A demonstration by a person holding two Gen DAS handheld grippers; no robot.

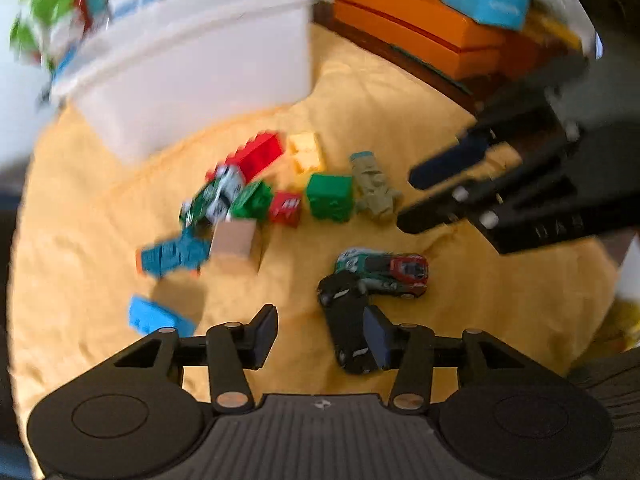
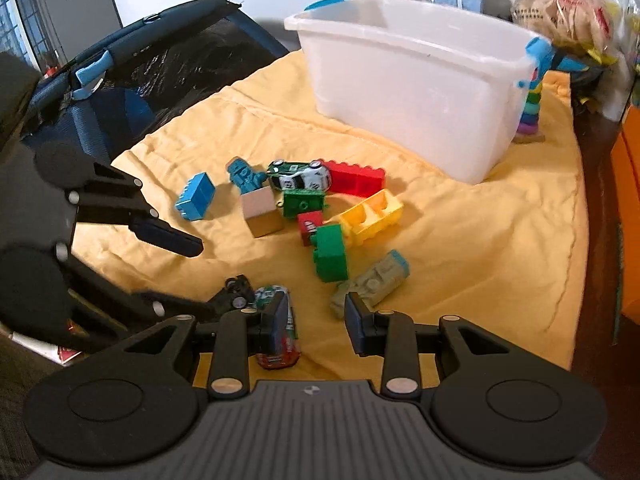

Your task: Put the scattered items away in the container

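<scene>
left tongs (image 1: 320, 332) apart, stacking rings (image 2: 530, 108) only rightward

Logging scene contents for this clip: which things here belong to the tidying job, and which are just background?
Job: white bin; red brick; yellow brick; green brick; blue brick; white-green car; black car.

Background: orange boxes; ring stacker; snack bags; yellow cloth.

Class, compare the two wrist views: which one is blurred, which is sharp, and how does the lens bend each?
Left wrist view: motion-smeared, worst at the white bin and the blocks; its own gripper stays sharp. Right wrist view: crisp, the yellow block clear. Both: fisheye curving, dark corners.
</scene>
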